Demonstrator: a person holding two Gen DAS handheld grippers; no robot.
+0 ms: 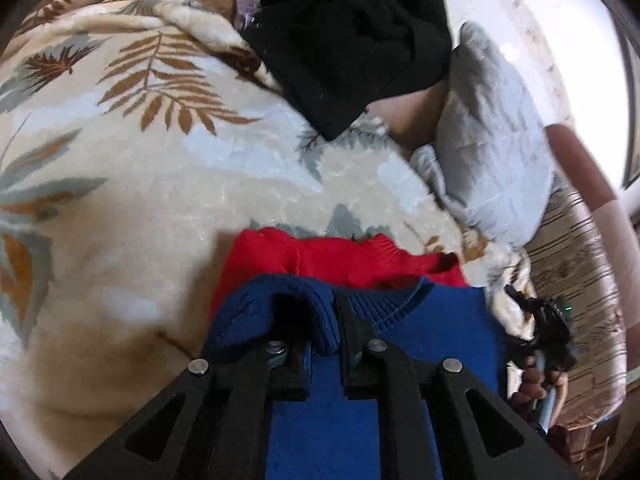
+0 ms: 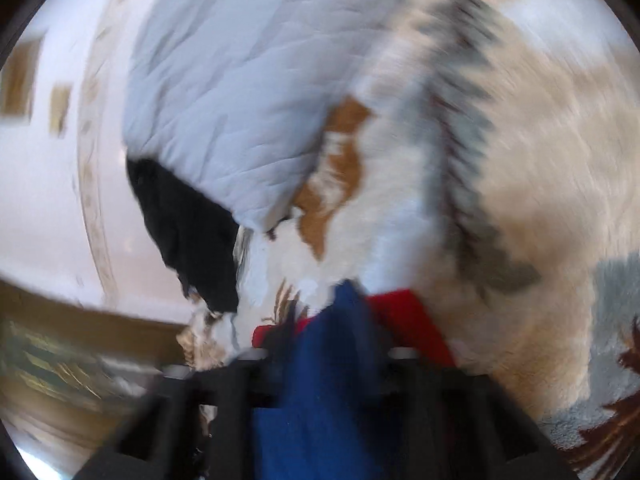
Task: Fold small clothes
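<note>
A leaf-patterned blanket (image 1: 132,184) covers the whole bed, the largest surface in both views. On its far side lies a rumpled black garment (image 1: 352,40), with a pale grey quilted pillow (image 1: 492,136) to the right of it. Nearer lie the task's things: a red knit garment (image 1: 320,258) flat on the blanket, and a blue sweater (image 1: 440,320) overlapping its near edge. The left gripper (image 1: 306,320) is clamped on a bunched fold of the blue sweater's ribbed neckline, so that cloth sits right at its fingertips. The right gripper (image 2: 324,356), seen at the sweater's right edge in the left wrist view, has blue cloth running up between its 2 fingers; its own view is blurred, the jaws appear parted, and whether the pads press on the cloth I cannot tell. The sweater's width seems to run from 1 gripper to the other, so the left holds the firmer end for any fold.
</note>
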